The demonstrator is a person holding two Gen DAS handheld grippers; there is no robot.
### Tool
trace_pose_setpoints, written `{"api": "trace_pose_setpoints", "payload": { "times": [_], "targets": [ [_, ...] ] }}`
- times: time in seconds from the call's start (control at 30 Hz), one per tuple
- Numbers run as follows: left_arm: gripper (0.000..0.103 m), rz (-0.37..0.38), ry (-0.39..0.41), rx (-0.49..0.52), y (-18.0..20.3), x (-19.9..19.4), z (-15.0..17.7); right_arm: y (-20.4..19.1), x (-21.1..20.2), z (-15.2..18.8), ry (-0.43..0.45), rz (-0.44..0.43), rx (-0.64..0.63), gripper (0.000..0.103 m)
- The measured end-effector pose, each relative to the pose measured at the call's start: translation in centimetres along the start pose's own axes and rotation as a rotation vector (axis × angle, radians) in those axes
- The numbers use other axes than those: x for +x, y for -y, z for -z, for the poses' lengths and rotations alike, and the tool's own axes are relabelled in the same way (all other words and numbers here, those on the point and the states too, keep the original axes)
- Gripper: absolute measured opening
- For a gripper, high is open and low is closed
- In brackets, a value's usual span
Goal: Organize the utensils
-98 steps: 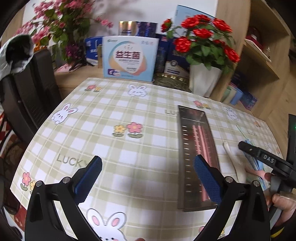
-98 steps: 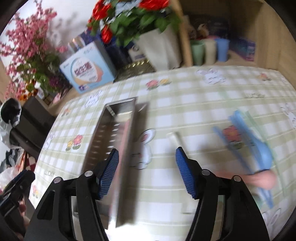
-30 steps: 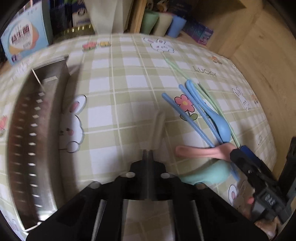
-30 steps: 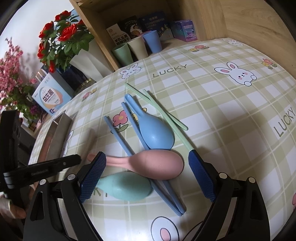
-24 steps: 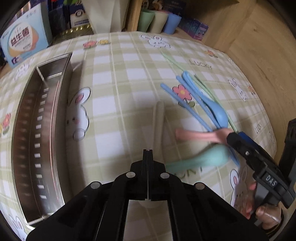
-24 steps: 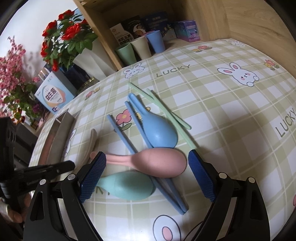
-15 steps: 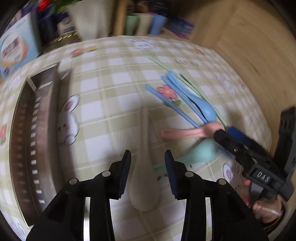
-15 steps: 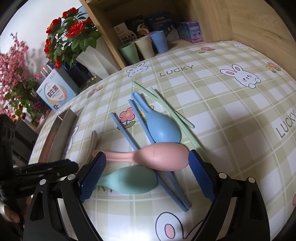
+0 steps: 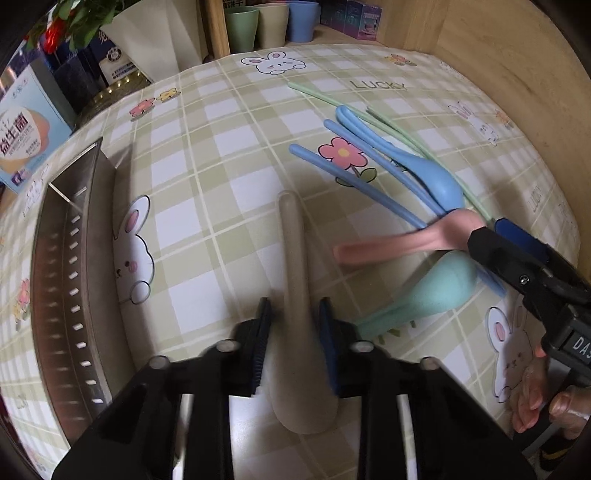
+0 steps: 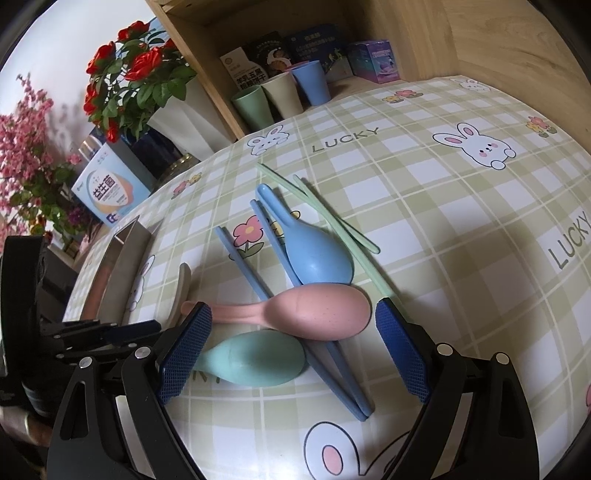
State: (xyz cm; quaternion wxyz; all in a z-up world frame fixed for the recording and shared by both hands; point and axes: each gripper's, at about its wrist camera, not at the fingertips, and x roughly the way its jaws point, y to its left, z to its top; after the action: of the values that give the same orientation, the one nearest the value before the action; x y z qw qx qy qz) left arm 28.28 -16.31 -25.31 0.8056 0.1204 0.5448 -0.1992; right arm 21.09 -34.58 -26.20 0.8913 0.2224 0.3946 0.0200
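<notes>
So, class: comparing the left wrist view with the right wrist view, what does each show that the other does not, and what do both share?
Left wrist only: the beige spoon whole, its neck between the left gripper's closing jaws, pads not yet pressing it; the metal tray's perforated inside.

Right wrist only: the pink blossoms, the right gripper's open jaws around the pink spoon.

Both: blue spoon, teal spoon, blue chopsticks, green chopsticks, three cups.
</notes>
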Motion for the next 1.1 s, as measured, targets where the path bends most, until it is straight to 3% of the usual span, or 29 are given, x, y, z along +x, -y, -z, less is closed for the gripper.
{"api": "trace_pose_setpoints", "payload": {
  "times": [0.17,0.23,0.4,0.53,0.6,0.8,1.1],
  "targets": [
    [0.004,0.035,0.075,-0.062,-0.7,-2.0,1.1,0.2,-0.6,0.3,0.003,0.012,-0.014,0.086],
    [0.003,0.084,0.065,-0.111,-1.6,-2.3,1.6,0.4,-0.6,0.6,-0.008,0.02,-0.008,0.082],
    [0.002,0.11,0.04,-0.183,-3.1,-2.3,2.8,-0.1,-0.6,0.8,-0.015,0.025,-0.02,0.08],
    [0.002,0.131,0.036,-0.177,-3.2,-2.3,3.2,-0.8,-0.6,1.0,-0.018,0.025,-0.045,0.08],
    [0.005,0.152,0.035,-0.166,-2.9,-2.2,3.2,-0.9,-0.5,1.1,-0.025,0.027,-0.049,0.08],
    [0.026,0.155,0.044,-0.115,-2.0,-2.0,2.9,-1.0,-0.6,1.1,-0.023,0.027,-0.056,0.08],
    [0.027,0.16,0.029,-0.123,-2.6,-0.7,1.4,-0.9,-0.3,1.1,-0.029,0.017,-0.05,0.08]
  ]
}}
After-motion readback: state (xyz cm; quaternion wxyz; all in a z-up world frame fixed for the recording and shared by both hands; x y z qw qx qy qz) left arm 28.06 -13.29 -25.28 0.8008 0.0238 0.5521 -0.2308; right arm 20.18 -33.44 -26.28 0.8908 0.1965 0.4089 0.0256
